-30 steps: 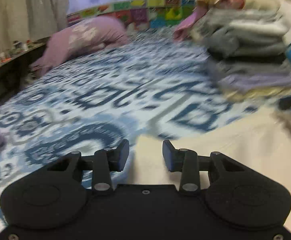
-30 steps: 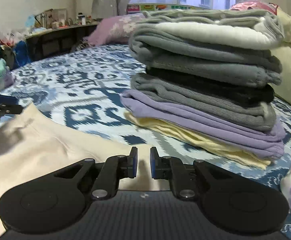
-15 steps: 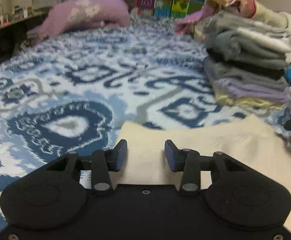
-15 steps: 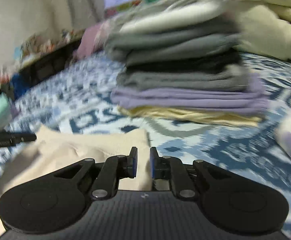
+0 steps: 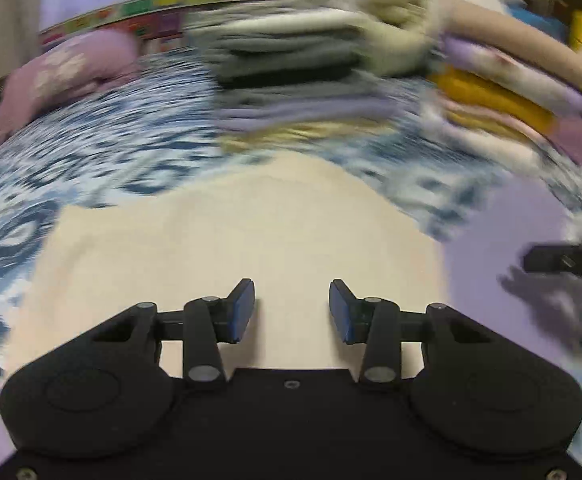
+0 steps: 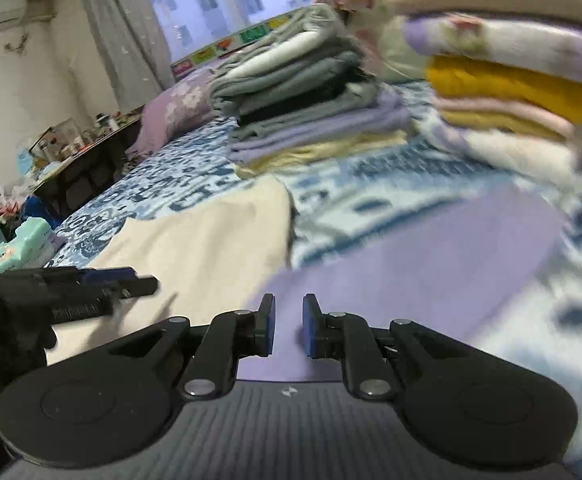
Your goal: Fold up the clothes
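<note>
A cream garment (image 5: 231, 240) lies flat on the blue patterned bedspread (image 5: 91, 152). My left gripper (image 5: 291, 304) hovers over its near part, open, with nothing between the pads. A lilac cloth (image 6: 411, 264) lies to the right of the cream garment (image 6: 195, 248), partly over its edge. My right gripper (image 6: 289, 320) is just above the lilac cloth, jaws a narrow gap apart and empty. The left gripper (image 6: 91, 280) shows side-on at the left of the right wrist view. The right gripper's tip (image 5: 571, 260) shows blurred in the left wrist view, over the lilac cloth (image 5: 491, 248).
A tall stack of folded grey, black, lilac and yellow clothes (image 6: 303, 92) stands beyond the cream garment. A second pile of mustard, pink and floral bedding (image 6: 511, 80) rises at the right. A purple pillow (image 6: 171, 108) lies by the window. A cluttered dark shelf (image 6: 79, 152) runs along the bed's left side.
Both views have swept to the right across the bed. The left gripper now sits over the middle of the cream garment, and the lilac cloth has come under the right gripper. Neither gripper's gap has visibly changed.
</note>
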Available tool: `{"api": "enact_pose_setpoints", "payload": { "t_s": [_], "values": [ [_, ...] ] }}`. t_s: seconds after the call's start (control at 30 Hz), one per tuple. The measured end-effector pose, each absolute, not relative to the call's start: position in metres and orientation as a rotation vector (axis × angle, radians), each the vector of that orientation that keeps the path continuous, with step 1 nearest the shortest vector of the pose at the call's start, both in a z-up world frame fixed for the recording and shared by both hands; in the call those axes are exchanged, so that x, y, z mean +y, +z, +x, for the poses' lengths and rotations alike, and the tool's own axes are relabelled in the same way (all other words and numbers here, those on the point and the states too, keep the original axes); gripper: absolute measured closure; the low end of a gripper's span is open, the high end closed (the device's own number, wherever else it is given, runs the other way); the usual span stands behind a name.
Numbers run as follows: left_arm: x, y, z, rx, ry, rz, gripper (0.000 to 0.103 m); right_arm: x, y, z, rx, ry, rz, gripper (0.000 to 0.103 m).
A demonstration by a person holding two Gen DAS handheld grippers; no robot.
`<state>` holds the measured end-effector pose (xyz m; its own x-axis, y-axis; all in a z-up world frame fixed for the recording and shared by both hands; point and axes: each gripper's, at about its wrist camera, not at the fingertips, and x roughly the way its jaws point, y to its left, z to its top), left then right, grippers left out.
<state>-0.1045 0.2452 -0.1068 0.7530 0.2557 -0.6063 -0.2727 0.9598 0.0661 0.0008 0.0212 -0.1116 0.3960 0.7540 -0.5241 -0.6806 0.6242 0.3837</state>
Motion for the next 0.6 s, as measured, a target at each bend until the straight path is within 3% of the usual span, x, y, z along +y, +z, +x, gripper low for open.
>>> {"api": "enact_pose_setpoints", "payload": {
  "t_s": [0.23, 0.47, 0.6],
  "values": [
    [0.166, -0.130, -0.113, 0.713, 0.221, 0.176, 0.064, -0.024, -0.119, -0.008, 0.682, 0.743, 0.167, 0.084],
    [0.178, -0.105, -0.145, 0.603, 0.228, -0.069, 0.063, 0.002, -0.117, 0.012, 0.531, 0.724, -0.059, 0.077],
    [0.179, -0.112, -0.142, 0.610, 0.225, -0.070, 0.063, 0.024, -0.129, 0.040, 0.568, 0.715, -0.060, 0.072]
  ]
}}
